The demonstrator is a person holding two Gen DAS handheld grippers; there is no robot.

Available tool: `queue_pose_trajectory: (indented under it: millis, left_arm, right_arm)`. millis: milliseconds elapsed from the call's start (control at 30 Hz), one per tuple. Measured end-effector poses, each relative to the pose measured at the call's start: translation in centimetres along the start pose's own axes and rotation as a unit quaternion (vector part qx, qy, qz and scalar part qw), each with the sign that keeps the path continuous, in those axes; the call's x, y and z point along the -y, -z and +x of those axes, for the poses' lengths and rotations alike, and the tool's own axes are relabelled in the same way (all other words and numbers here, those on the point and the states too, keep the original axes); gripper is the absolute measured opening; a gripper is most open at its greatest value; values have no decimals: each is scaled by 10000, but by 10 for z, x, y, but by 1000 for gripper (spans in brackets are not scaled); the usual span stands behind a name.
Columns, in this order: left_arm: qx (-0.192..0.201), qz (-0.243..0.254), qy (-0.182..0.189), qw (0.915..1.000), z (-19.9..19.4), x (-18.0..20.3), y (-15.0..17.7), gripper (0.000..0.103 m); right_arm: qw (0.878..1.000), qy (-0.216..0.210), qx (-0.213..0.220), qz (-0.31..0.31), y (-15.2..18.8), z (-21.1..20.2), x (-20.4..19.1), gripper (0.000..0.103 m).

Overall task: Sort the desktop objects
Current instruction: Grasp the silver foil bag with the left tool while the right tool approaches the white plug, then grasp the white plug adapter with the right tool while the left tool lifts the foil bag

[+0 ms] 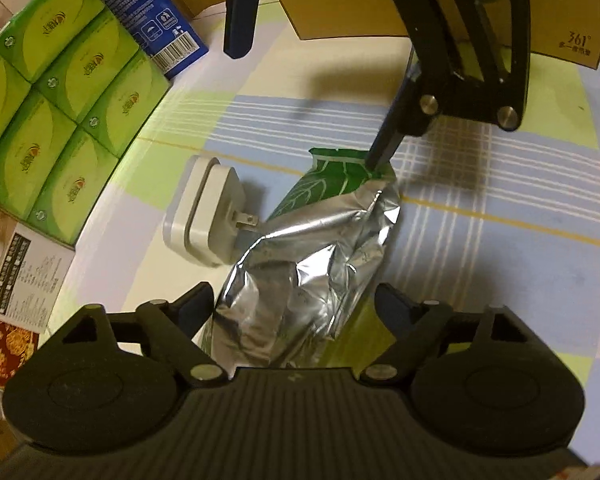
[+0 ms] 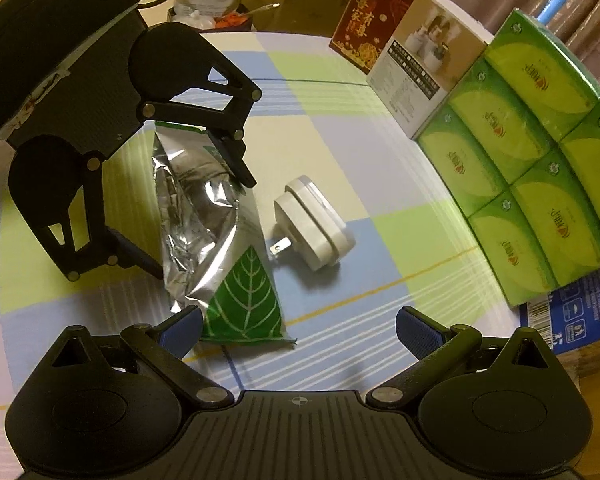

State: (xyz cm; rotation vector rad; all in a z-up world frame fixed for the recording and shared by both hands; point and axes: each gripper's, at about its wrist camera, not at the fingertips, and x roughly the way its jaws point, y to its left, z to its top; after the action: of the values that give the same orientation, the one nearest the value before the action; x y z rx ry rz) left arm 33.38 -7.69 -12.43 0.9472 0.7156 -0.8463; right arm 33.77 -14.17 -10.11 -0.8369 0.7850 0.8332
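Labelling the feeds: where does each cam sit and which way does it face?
Left wrist: on the left claw, angled down at the foil pouch between its open fingers; right claw opposite.
Right wrist: on the right claw, angled down at the checked cloth; left claw astride the pouch.
Shared: pouch, white plug adapter, green tissue packs.

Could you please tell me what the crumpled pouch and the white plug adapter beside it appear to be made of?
Pouch: probably metallised foil film, shiny silver, with sharp creases that catch the light, and a green printed leaf end.
Plug adapter: seemingly hard moulded plastic, smooth matt off-white, with a seam around its body; its prongs look like bare metal.
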Motion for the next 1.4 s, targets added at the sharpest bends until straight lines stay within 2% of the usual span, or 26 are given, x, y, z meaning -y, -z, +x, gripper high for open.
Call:
queue_pose_trajectory:
  millis: [200, 267, 333, 433, 633, 733, 833, 967, 1067, 1200, 1400]
  left_arm:
    - [14, 39, 146, 9999, 6, -4, 0, 79]
    - [25, 44, 145, 9999, 7, -6, 0, 74]
    - [12, 90, 87, 9999, 6, -6, 1, 63]
    - [-49, 124, 75, 9999, 2, -7, 4, 57]
    - [-298, -30, 205, 9993, -12, -10, 23, 56]
    - [-457, -243, 221, 9984, -23, -14, 43, 56]
    - [-664, -665, 99, 9955, -32, -22, 64, 56]
    - [-887, -1634, -223, 9823, -36, -47, 90, 56]
    - [-910, -2356, -444, 9666, -35, -66, 95, 55]
    - [-886, -3109, -663, 9440, -29, -83, 87, 55]
    - [-706, -3837, -870, 9166, -19, -96, 78, 55]
  right_arm:
    - [9994, -87, 65, 322, 2, 7, 8, 101]
    - [9992, -106, 68, 388, 2, 8, 9, 101]
    - [9992, -107, 53, 386, 1, 9, 8, 101]
    - [9990, -132, 50, 424, -1, 9, 8, 101]
    - [9987, -147, 59, 483, -10, 8, 4, 101]
    - [9962, -111, 69, 865, -18, 11, 8, 101]
    - [9919, -86, 71, 1266, -28, 17, 11, 101]
    - [9884, -49, 1, 1521, -40, 28, 9, 101]
    - [9830, 123, -62, 1831, -45, 38, 8, 101]
    - [9631, 408, -86, 2660, -46, 51, 17, 101]
    - [9407, 614, 148, 3333, -50, 61, 25, 101]
